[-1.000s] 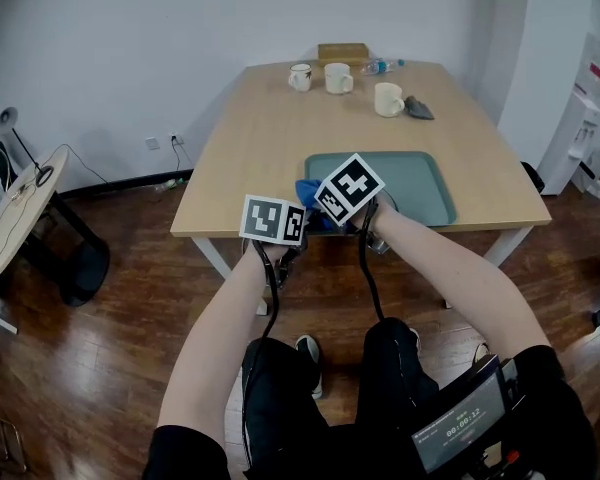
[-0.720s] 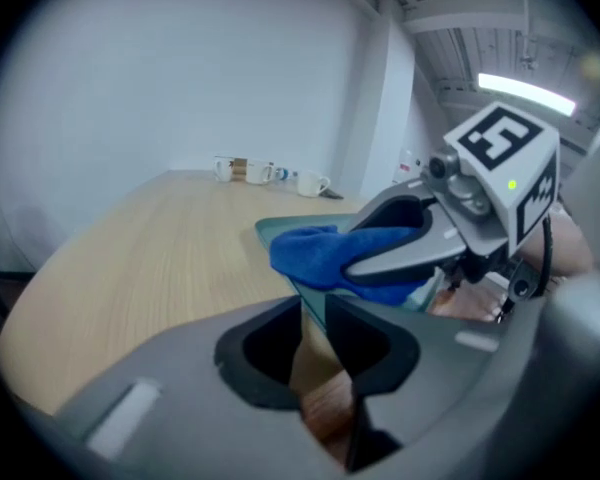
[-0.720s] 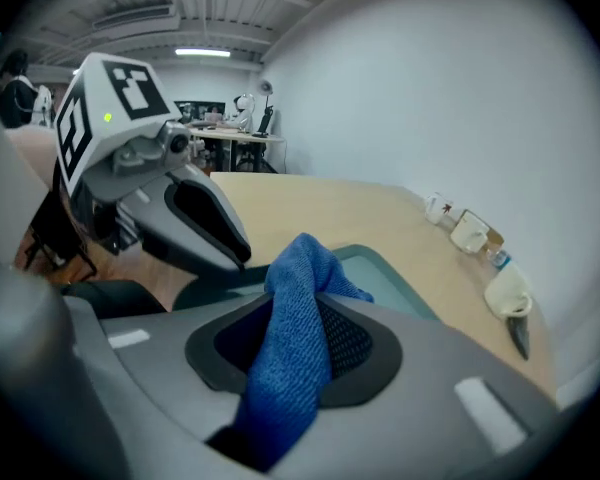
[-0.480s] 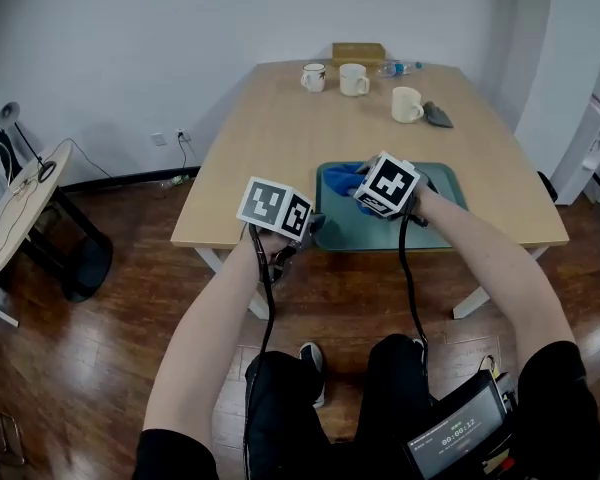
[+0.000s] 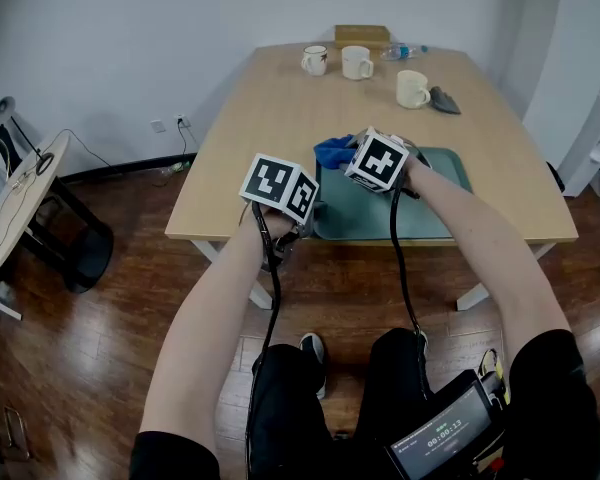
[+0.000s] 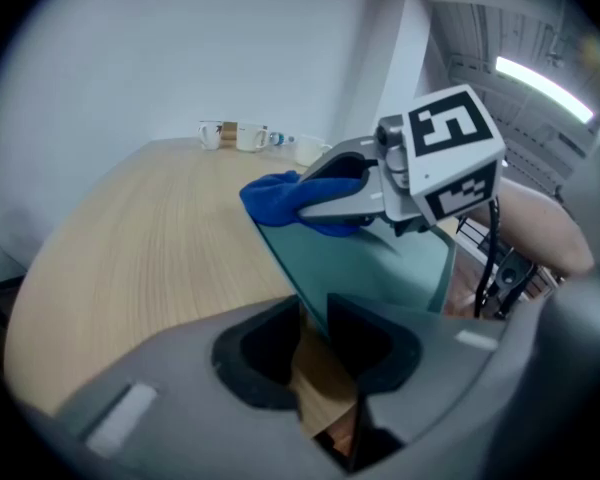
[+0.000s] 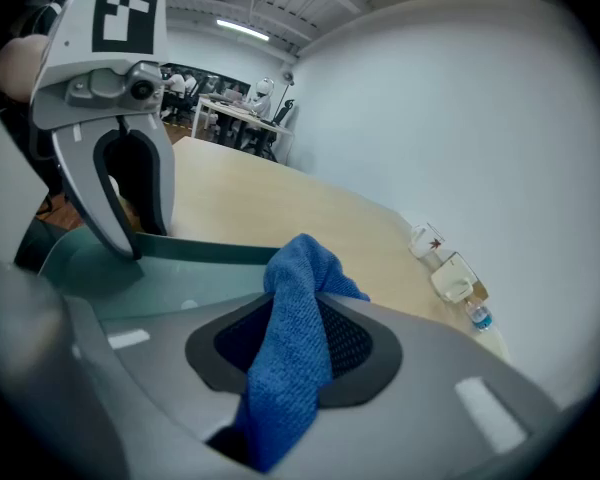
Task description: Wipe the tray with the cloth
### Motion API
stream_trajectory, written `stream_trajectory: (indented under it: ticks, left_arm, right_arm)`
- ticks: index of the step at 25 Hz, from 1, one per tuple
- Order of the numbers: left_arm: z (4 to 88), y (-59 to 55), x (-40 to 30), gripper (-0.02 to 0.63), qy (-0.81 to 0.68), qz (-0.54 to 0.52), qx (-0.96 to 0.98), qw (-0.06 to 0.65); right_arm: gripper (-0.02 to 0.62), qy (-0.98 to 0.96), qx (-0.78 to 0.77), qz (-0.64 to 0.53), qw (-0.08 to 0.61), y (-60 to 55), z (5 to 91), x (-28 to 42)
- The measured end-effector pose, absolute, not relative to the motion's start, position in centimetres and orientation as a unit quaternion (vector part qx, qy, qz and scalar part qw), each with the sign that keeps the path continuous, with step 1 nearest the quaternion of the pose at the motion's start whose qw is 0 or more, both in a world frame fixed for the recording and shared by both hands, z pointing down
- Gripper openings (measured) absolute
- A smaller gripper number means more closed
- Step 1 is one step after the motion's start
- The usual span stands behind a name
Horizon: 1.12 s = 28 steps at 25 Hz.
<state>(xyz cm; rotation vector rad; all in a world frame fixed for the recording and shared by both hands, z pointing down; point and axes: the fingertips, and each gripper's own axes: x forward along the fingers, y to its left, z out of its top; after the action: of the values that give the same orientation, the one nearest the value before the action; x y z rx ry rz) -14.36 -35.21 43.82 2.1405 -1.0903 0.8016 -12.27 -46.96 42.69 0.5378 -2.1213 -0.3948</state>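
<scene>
A teal tray [image 5: 430,203] lies on the wooden table [image 5: 270,118] near its front edge. My right gripper [image 5: 345,158] hovers over the tray's far left part, shut on a blue cloth [image 5: 330,150]. In the right gripper view the cloth [image 7: 300,268] hangs bunched between the pads [image 7: 365,343]. My left gripper [image 5: 308,214] sits at the tray's near left corner. In the left gripper view the tray's rim [image 6: 290,268] runs in between the jaws, which have just been opening. The pads [image 6: 370,343] do not visibly press on the rim.
Three mugs [image 5: 357,63] stand at the table's far end, with a grey rag [image 5: 445,100], a water bottle [image 5: 405,51] and a wooden box [image 5: 362,35]. A round side table [image 5: 20,208] is at the left on the wooden floor. A tablet [image 5: 440,438] rests on the person's lap.
My right gripper has carried the blue cloth from the tray's near left edge farther in over the tray and rolled its wrist. The left gripper has edged up to the tray's corner.
</scene>
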Motion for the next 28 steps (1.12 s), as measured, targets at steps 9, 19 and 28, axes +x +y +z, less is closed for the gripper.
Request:
stream_trajectory:
  ticks: [9, 19, 28]
  left_arm:
    - [44.1, -35.3, -14.6, 0.092, -0.417, 0.297, 0.804, 0.301]
    - [44.1, -35.2, -14.3, 0.091, -0.421, 0.299, 0.807, 0.286]
    - [43.6, -35.0, -14.1, 0.092, -0.413, 0.302, 0.816, 0.271]
  right_arm:
    - [0.112, -0.88, 0.11, -0.152, 0.436, -36.7, 42.4, -11.5]
    - [0.109, -0.894, -0.036, -0.177, 0.411, -28.4, 42.0, -10.0]
    - [0.11, -0.906, 0.09, -0.136, 0.39, -40.0, 42.3, -10.0]
